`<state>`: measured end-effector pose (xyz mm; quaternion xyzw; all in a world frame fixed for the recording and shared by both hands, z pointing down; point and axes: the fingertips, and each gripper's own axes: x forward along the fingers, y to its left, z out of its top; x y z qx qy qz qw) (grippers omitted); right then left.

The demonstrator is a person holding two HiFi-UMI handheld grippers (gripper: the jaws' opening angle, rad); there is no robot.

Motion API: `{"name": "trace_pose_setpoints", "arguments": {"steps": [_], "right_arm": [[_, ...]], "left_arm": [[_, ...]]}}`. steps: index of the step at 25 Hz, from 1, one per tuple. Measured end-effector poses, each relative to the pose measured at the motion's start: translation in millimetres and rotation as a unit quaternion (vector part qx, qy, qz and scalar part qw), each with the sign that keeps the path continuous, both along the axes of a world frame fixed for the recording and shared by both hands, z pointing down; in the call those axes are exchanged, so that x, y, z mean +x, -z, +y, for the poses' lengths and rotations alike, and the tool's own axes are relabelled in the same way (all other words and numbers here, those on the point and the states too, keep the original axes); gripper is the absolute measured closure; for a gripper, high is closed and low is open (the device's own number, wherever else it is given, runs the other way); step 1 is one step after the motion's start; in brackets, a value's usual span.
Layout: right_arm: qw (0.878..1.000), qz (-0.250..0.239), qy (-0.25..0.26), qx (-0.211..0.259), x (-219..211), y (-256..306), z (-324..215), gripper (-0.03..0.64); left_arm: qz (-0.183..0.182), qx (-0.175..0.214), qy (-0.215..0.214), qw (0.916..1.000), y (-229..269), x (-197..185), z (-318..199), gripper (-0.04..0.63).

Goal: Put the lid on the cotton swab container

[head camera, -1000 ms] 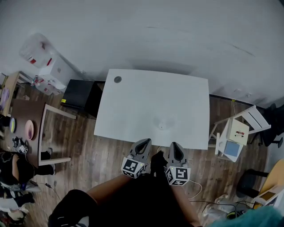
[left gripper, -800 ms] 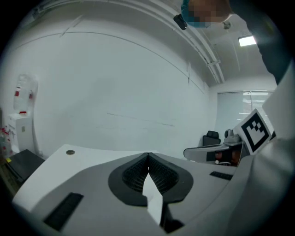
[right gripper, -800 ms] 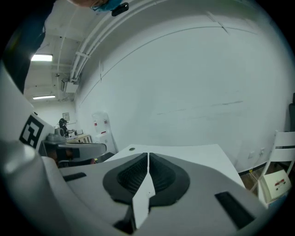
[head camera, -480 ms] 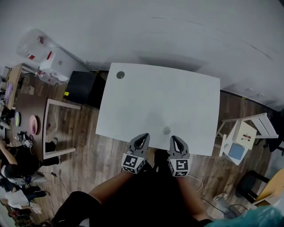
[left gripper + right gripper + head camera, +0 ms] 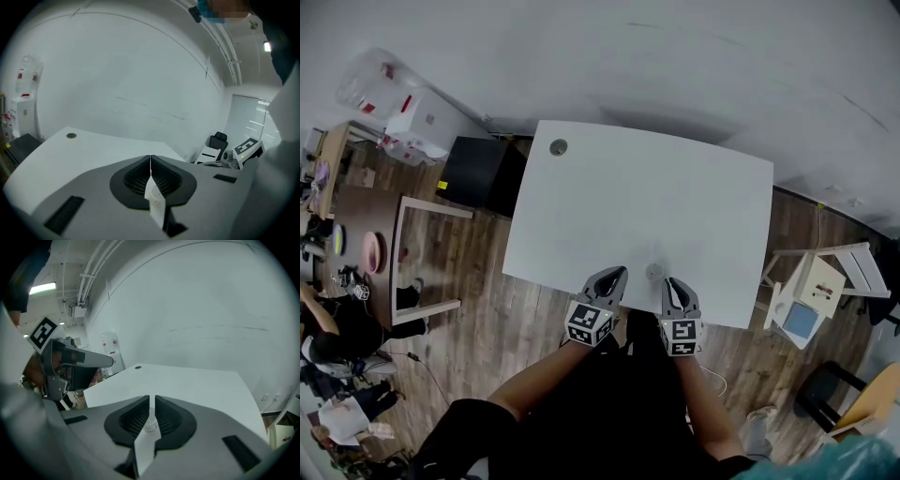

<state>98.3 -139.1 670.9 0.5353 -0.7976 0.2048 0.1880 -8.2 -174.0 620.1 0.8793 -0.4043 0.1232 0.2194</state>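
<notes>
Head view: the white counter (image 5: 637, 202) stands on a wood floor (image 5: 487, 300). A small round cotton swab container (image 5: 653, 272) sits on the counter close to its near edge. It is too small here to tell whether a lid is on it. The left tool (image 5: 615, 273) and the right tool (image 5: 674, 283) are held at that near edge, one on each side of the container and neither touching it. A round grommet (image 5: 558, 147) marks the counter's far left corner. A black cabinet (image 5: 473, 192) stands just beside the counter's left edge, and a small white stand (image 5: 811, 281) is near its right edge.

Left gripper view: the left tool (image 5: 150, 161) has its jaws together, with only a hairline seam at the tips and nothing clamped. The counter (image 5: 93, 147) lies beyond, the grommet (image 5: 71, 136) at its far left corner. The right tool's marker cube (image 5: 246, 147) shows off the counter's right side.

Right gripper view: the right tool (image 5: 151, 404) has its jaws drawn in to a narrow slit, gripping nothing. A pale, finely patterned patch shows low in the slit — not identifiable. The counter (image 5: 197, 383) extends ahead, grommet (image 5: 138, 367) at its far corner. The left tool (image 5: 77, 360) hangs off the counter's left edge.
</notes>
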Motion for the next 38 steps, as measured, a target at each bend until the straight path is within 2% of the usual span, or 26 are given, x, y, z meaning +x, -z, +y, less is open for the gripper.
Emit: {"name": "trace_pose_setpoints", "arguments": {"steps": [7, 10, 15, 19, 24, 27, 30, 34, 38], "right_arm": [[0.998, -0.014, 0.051, -0.029, 0, -32, -1, 0.576], [0.995, -0.018, 0.084, -0.045, -5, -45, 3, 0.459], [0.991, -0.002, 0.124, -0.053, -11, -60, 4, 0.441], [0.987, -0.010, 0.144, -0.071, -19, -77, 7, 0.385], [0.983, 0.002, 0.165, -0.083, -21, -96, 11, 0.379], [0.981, 0.004, 0.171, -0.092, -20, -107, 14, 0.379], [0.979, 0.009, 0.178, -0.094, -23, -109, 13, 0.379], [0.978, 0.022, 0.189, -0.085, -28, -113, 8, 0.379], [0.979, 0.020, 0.182, -0.086, -27, -118, 5, 0.379]], "left_arm": [[-0.025, -0.006, -0.035, 0.9991, -15, 21, -9, 0.580], [-0.031, -0.013, -0.027, 0.9991, -22, 21, -15, 0.580], [-0.041, -0.028, -0.013, 0.9987, -38, 18, -24, 0.578], [-0.054, -0.038, -0.014, 0.9977, -51, 15, -29, 0.561], [-0.053, -0.064, -0.023, 0.9963, -70, 21, -32, 0.484], [-0.057, -0.072, -0.043, 0.9948, -84, 29, -31, 0.439], [-0.068, -0.076, -0.050, 0.9936, -95, 28, -33, 0.437], [-0.043, -0.107, -0.015, 0.9932, -108, 14, -42, 0.437], [-0.023, -0.135, -0.016, 0.9905, -119, 14, -44, 0.431]]}}
